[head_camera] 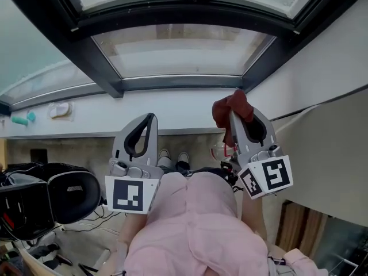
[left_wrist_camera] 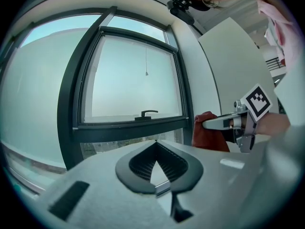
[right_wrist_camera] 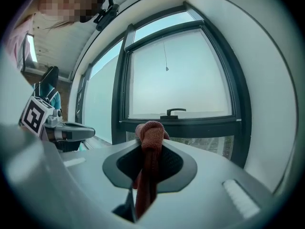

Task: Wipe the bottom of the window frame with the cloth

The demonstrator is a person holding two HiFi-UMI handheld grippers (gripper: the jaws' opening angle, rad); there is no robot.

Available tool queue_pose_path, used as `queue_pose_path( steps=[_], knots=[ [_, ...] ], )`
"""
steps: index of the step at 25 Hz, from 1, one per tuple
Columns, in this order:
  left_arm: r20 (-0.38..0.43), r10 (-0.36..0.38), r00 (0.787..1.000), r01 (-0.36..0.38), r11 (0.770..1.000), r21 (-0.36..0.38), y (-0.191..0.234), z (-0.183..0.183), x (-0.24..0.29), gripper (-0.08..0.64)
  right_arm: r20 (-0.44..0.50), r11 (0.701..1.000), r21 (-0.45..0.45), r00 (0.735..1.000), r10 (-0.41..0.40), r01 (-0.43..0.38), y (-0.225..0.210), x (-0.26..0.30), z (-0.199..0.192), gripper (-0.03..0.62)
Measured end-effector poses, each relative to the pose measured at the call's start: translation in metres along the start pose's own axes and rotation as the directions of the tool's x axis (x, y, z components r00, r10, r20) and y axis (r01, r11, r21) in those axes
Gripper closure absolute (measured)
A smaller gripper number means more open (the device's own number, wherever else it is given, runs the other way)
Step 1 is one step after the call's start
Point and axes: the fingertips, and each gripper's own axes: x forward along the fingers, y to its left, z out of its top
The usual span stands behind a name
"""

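Two grippers are raised side by side, and we are reading this as the approach: the cloth [head_camera: 231, 106] is not yet pressing on the bottom rail of the window frame [head_camera: 172, 83]. We are holding the right gripper [head_camera: 237, 125] with its jaws clamped on the dark red cloth. In the right gripper view it is bunching into a knot past the tips and trailing down between the jaws. We are carrying the left gripper [head_camera: 152, 118] beside it, jaws together on nothing. From the head view the cloth is sitting over the white sill [head_camera: 144, 105], near the rail's right corner but apart from it, so far as we can tell. Next, we are judging, the right gripper needs to go forward until the knot meets the rail. It then needs to sweep leftward along it under even pressure.
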Motion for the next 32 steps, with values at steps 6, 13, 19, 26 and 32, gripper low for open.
queue_pose_path(
  steps=[6, 13, 19, 26, 32],
  knots=[
    [0.002, 0.004, 1.000, -0.004, 1.000, 0.005, -0.011, 0.001, 0.006, 0.565, 0.034, 0.999, -0.004, 0.998, -0.043, 0.043, -0.033, -0.015, 0.009, 0.529],
    [-0.018, 0.003, 1.000, -0.003, 1.000, -0.008, -0.008, -0.012, 0.005, 0.565, 0.021, 0.984, -0.045, 0.985, -0.172, 0.173, -0.076, -0.036, 0.009, 0.529],
    [-0.062, -0.005, 0.998, 0.008, 0.999, 0.046, 0.003, -0.025, 0.004, 0.565, 0.014, 0.984, -0.053, 0.985, -0.171, 0.172, -0.078, -0.025, 0.008, 0.529],
    [-0.068, -0.007, 0.998, 0.008, 1.000, 0.017, 0.042, -0.029, 0.012, 0.565, -0.012, 0.986, -0.062, 0.988, -0.156, 0.155, -0.054, 0.016, 0.009, 0.529],
    [-0.045, -0.043, 0.998, 0.044, 0.999, 0.018, 0.099, -0.013, 0.027, 0.565, 0.003, 0.981, -0.061, 0.983, -0.182, 0.182, -0.028, 0.064, 0.028, 0.529]
  ],
)
